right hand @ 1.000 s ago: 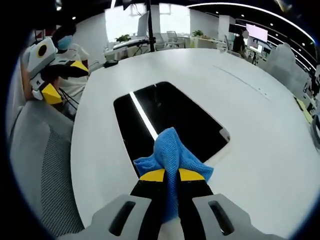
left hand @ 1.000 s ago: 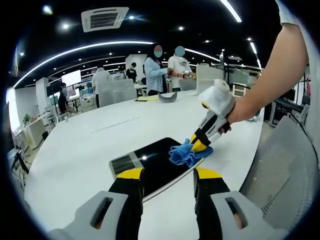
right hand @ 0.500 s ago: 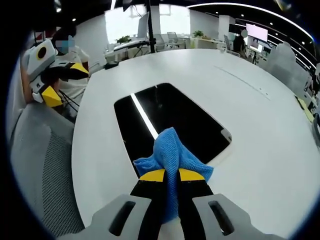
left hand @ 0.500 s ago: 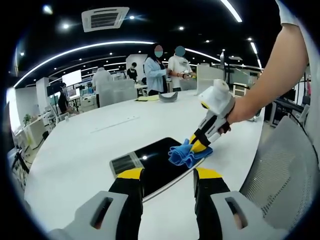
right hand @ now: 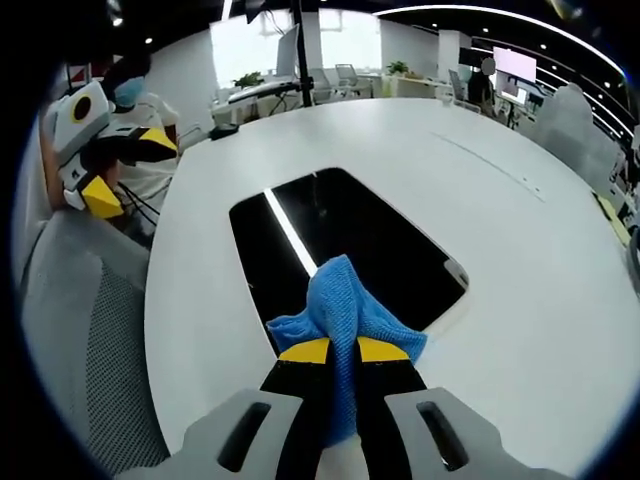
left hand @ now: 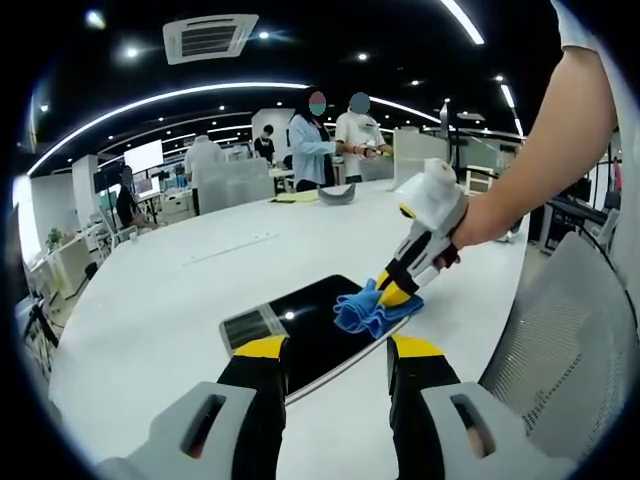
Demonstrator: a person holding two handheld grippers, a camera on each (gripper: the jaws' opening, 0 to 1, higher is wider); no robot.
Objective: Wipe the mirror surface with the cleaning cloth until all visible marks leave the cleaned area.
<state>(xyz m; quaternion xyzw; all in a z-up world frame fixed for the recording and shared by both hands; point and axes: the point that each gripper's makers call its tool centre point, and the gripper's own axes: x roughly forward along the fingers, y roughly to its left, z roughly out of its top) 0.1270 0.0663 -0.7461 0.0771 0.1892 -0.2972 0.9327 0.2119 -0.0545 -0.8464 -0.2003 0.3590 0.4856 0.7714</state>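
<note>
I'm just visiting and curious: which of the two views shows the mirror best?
The right gripper view: it looks down on the mirror, showing nearly its whole dark face and rounded corners, with the cloth covering its near edge. The left gripper view sees the mirror at a low, flat angle, partly behind its own jaws.

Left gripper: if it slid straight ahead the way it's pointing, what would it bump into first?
Probably the mirror: its near edge lies on the table just beyond the open left gripper. Depth is hard to judge.

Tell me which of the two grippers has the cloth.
The right gripper, its jaws shut on the blue cloth resting on the mirror. The left gripper is open and empty.
</note>
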